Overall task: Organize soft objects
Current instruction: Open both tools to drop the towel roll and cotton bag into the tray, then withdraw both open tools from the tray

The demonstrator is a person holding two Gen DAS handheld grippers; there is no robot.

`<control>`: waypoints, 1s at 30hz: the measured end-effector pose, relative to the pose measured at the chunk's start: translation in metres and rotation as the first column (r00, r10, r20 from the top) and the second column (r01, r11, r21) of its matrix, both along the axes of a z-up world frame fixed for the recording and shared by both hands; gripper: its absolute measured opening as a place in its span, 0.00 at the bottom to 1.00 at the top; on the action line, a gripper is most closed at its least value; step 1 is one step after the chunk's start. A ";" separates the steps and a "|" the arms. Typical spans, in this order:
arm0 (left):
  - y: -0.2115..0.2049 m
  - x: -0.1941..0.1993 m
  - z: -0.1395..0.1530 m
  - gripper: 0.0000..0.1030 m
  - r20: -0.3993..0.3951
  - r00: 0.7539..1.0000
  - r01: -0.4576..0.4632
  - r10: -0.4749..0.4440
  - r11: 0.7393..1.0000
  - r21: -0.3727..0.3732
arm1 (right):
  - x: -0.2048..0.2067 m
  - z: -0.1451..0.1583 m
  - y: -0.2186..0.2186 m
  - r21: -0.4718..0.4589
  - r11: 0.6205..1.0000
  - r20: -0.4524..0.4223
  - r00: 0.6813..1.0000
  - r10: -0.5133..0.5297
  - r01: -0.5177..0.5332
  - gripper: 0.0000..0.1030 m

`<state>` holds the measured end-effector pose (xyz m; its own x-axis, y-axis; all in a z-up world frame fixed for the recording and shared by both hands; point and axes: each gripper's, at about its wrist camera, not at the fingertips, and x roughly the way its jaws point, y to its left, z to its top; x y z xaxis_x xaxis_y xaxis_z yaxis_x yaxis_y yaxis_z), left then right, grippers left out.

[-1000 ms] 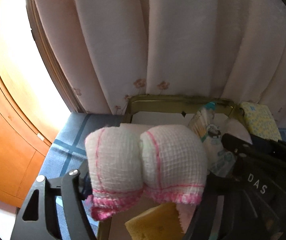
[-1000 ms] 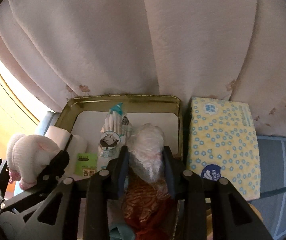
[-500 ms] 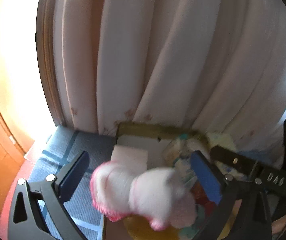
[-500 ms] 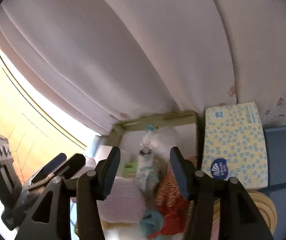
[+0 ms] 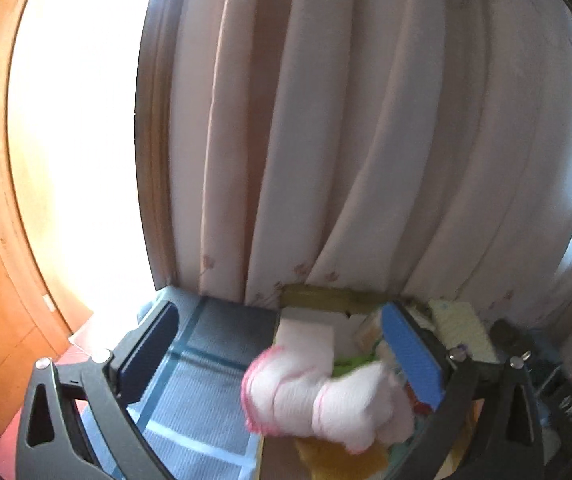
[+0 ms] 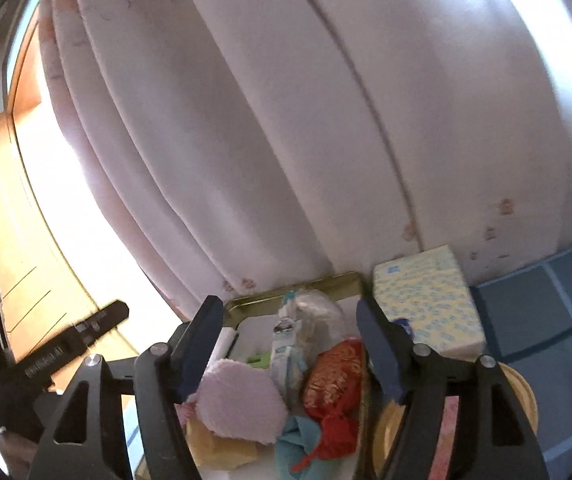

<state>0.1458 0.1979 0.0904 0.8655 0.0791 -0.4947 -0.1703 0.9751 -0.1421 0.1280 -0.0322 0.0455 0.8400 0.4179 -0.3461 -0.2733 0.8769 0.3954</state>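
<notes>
Left gripper: jaws spread wide, nothing between the blue pads. Right gripper: likewise wide apart and holding nothing.

Task items sit in a gold-rimmed tray at the foot of a pale curtain. Rolled pink-edged cloth rests at the near left of the tray, on top of a yellow sponge. In the right wrist view the same cloth lies just left of a red-orange patterned pouch and a teal cloth. Farther back: a clear plastic bag and a printed packet, standing roughly upright. A white folded item occupies the far left corner.

Progress, judged: most soft items appear gathered in the tray, so the task looks well advanced. A yellow tissue pack remains outside, just right of the tray rim on the blue checked tablecloth; a round yellow object also lies outside, near right.

Uncertain:
- Left view is motion-blurred; cloth edges are smeared.
- Tray's near edge is cut off by both gripper frames.
- Round yellow object is largely hidden behind the right finger; soft or not, cannot tell.
- Small green item beside the packet is unidentifiable.
</notes>
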 end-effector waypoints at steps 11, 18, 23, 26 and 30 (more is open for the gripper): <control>-0.011 -0.071 -0.042 1.00 0.142 0.984 -0.128 0.107 0.981 0.146 | -0.069 0.000 0.010 -0.149 0.980 0.276 0.957 -0.085 0.130 0.72; 0.007 -0.079 -0.055 1.00 0.131 0.982 -0.144 0.133 0.987 0.075 | -0.083 -0.006 0.012 -0.185 0.971 0.315 0.945 -0.086 0.150 0.76; 0.018 -0.040 -0.048 0.99 0.051 0.974 -0.228 0.223 0.964 0.138 | -0.088 -0.008 0.006 -0.171 0.968 0.321 0.940 -0.119 0.181 0.76; 0.020 -0.013 -0.052 0.96 -0.064 0.950 -0.286 0.306 0.934 0.216 | -0.088 -0.008 0.000 -0.144 0.971 0.306 0.942 -0.138 0.189 0.76; 0.010 0.010 -0.057 0.93 -0.148 0.941 -0.259 0.303 0.931 0.258 | -0.087 -0.007 -0.008 -0.116 0.970 0.299 0.938 -0.173 0.216 0.76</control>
<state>0.1561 0.2082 0.0331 0.6873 0.4373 -0.5799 -0.4438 0.8849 0.1413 0.0414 -0.0405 0.0384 0.9718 0.1999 -0.1248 -0.1742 0.9660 0.1909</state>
